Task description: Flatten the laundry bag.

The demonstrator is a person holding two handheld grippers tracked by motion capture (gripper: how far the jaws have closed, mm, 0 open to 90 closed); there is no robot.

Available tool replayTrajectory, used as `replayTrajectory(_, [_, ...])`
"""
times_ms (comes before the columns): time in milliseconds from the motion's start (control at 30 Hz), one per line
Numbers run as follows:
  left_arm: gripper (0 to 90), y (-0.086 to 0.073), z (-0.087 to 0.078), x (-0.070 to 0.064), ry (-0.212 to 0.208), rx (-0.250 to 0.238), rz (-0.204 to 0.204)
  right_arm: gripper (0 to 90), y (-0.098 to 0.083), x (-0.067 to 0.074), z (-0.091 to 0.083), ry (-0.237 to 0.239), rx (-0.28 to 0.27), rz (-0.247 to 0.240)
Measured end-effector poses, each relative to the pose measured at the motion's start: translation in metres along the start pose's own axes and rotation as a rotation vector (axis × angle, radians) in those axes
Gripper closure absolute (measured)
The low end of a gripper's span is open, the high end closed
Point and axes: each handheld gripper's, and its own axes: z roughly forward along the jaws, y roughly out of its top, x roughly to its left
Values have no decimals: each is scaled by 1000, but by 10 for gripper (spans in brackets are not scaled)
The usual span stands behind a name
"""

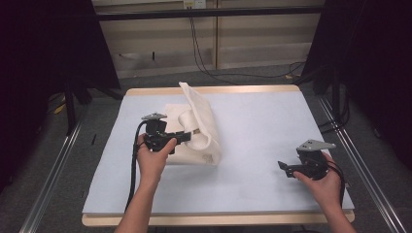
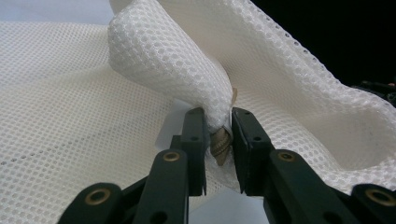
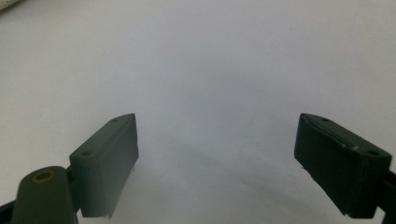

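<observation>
One white mesh bag (image 1: pixel 197 131) lies mid-table, half folded. Left gripper (image 2: pixel 219 140) pinches its edge and lifts it over. Right gripper (image 3: pixel 217 158) waits wide open, near the bag. More folding is left.

Even, soft overhead light, dark room edges (close views slightly blurred)

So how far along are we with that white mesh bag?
Done: the left gripper is shut on the mesh bag at a gathered edge and has part of it lifted off the table. In hand: that raised flap curls over. Left: the rest lies flat, and the right gripper waits open, apart.
</observation>
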Motion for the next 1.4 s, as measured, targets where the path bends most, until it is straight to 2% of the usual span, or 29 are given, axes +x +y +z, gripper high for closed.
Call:
replayTrajectory(400, [755, 3, 7, -5, -3, 12, 7, 134, 0, 1, 1, 9, 3, -8])
replayTrajectory(867, [755, 8, 17, -10, -6, 26, 25, 134, 0, 1, 1, 7, 3, 4])
replayTrajectory(1100, [754, 8, 23, -12, -12, 33, 21, 134, 0, 1, 1, 9, -1, 2])
replayTrajectory(1233, [753, 8, 27, -13, -13, 43, 37, 134, 0, 1, 1, 11, -2, 6])
replayTrajectory(1400, [744, 7, 31, -14, -12, 36, 30, 134, 0, 0, 0, 10, -3, 6])
